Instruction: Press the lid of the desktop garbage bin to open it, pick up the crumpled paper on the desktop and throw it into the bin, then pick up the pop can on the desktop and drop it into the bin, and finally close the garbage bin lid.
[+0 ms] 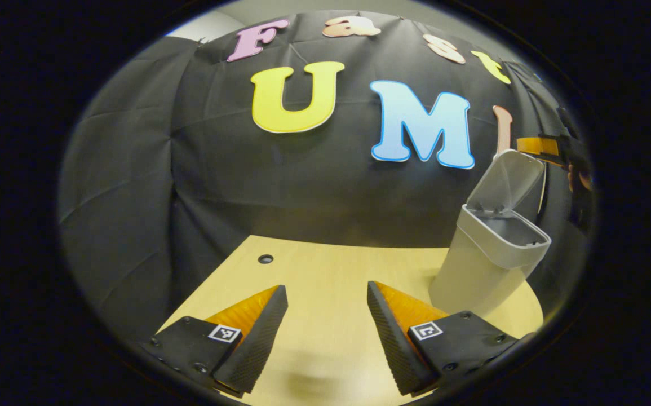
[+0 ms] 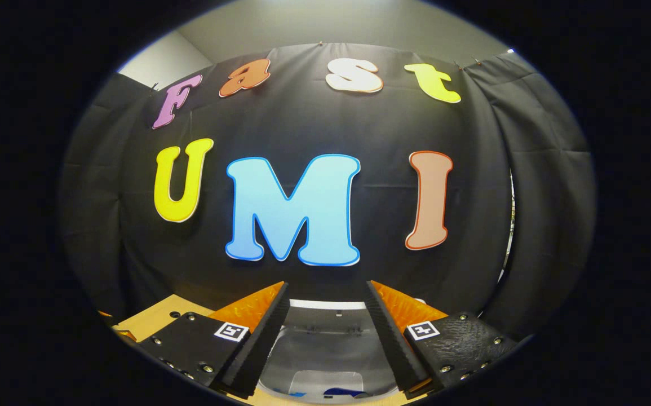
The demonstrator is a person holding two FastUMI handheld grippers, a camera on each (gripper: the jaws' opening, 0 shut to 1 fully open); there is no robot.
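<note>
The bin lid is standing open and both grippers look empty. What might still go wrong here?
The lid stands upright, and the right gripper hangs open right above the bin's mouth. A careless push might tip the tall bin, which stands near the table edge. The left gripper is too far off to steady it.

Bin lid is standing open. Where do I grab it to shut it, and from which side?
Grip the lid by its free top edge, farthest from the hinge on the rim of the garbage bin. It stands nearly upright and is thin there, so come from above with the jaws straddling the edge, and swing it down over the opening.
</note>
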